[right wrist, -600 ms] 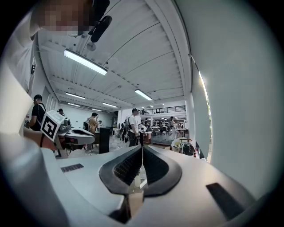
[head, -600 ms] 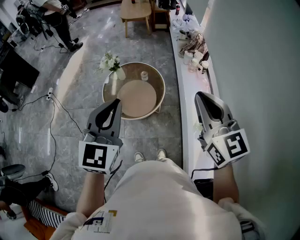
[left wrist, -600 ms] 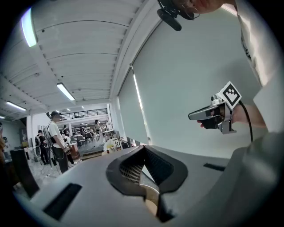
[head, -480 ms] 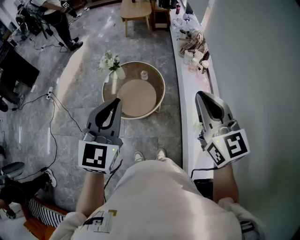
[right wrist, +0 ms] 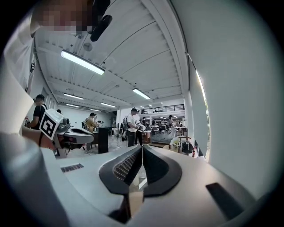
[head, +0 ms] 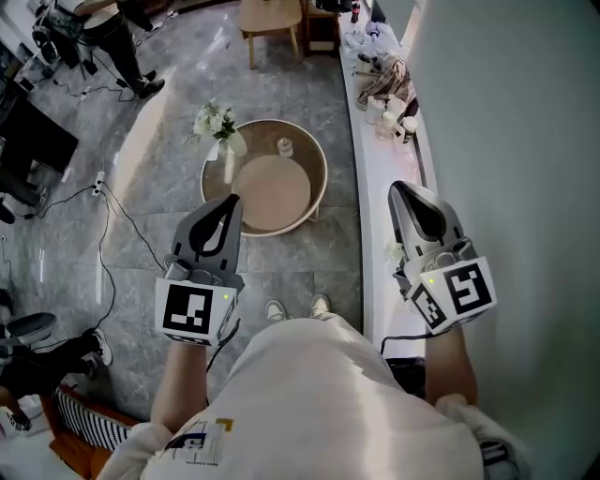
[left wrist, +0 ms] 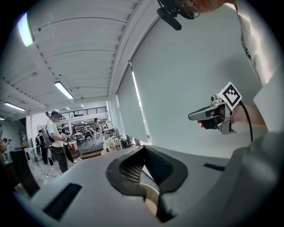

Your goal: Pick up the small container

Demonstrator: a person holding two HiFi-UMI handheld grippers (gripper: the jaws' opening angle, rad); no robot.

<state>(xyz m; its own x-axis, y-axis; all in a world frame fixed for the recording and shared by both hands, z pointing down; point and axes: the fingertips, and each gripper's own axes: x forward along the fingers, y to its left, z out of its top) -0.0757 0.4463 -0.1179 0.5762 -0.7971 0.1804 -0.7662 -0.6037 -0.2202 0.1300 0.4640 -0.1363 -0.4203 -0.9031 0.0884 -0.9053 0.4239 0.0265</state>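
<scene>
A small clear container (head: pixel 285 147) stands on the round wooden table (head: pixel 314 197) below and ahead of me, beside a vase of white flowers (head: pixel 214 124). My left gripper (head: pixel 231 202) is held in the air over the table's near edge, jaws shut with nothing between them. My right gripper (head: pixel 402 191) hovers over the white counter (head: pixel 380 178) at the wall, likewise shut and empty. Both point roughly level, well above the container. In the left gripper view its shut jaws (left wrist: pixel 141 165) face the room, and the right gripper (left wrist: pixel 212 116) shows at the right.
The white counter carries cups, a cloth and several small items (head: pixel 386 89) at its far end. A wooden stool (head: pixel 272 19) stands beyond the table. Cables (head: pixel 112 220) run over the grey floor at left. People (right wrist: pixel 132 126) stand farther off in the room.
The head view has shifted a little, so the table and counter sit slightly higher and further left in the picture. Both grippers keep their places and stay shut.
</scene>
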